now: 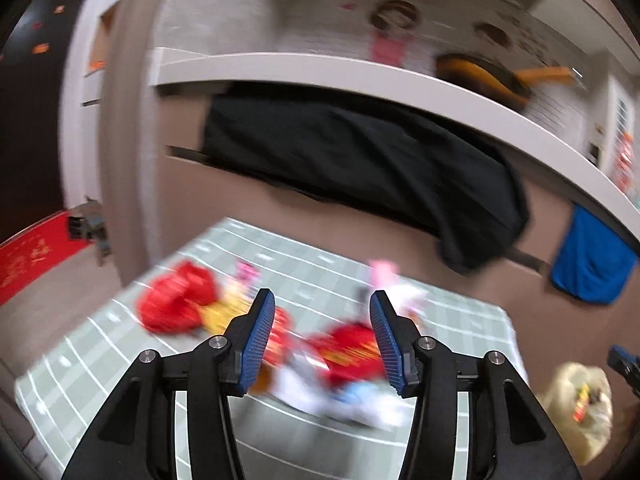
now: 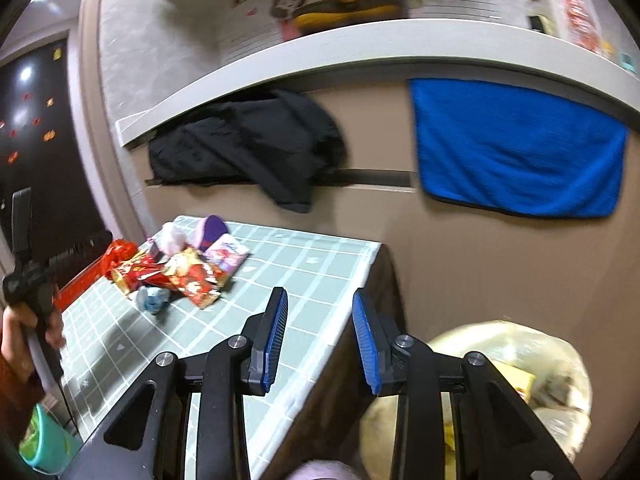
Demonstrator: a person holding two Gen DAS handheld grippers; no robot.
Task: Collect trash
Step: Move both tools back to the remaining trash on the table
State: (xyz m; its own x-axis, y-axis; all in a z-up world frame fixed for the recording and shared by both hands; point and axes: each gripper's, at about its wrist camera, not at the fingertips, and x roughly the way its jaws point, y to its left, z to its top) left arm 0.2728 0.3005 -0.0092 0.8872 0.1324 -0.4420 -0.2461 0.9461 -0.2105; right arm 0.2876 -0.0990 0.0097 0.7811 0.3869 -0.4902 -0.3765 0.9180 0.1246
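Snack wrappers (image 2: pixel 180 272), red, yellow and pink, lie heaped on a table under a green checked cloth (image 2: pixel 304 272). In the left wrist view the same wrappers (image 1: pixel 348 352) are blurred, just beyond and below my left gripper (image 1: pixel 322 296), which is open with nothing gripped. My right gripper (image 2: pixel 320 294) hangs open and empty over the table's right edge. A pale yellow trash bag (image 2: pixel 532 364) holding several wrappers stands open on the floor, right of the table. The bag (image 1: pixel 580 396) also shows at the lower right in the left wrist view. A hand (image 2: pixel 16 336) holds the left gripper's handle at the far left.
A white counter (image 2: pixel 360 44) runs behind the table. A black jacket (image 2: pixel 248 144) and a blue towel (image 2: pixel 516 148) hang on its front. A green bucket (image 2: pixel 44 440) stands on the floor at lower left. A red mat (image 1: pixel 28 256) lies by the doorway.
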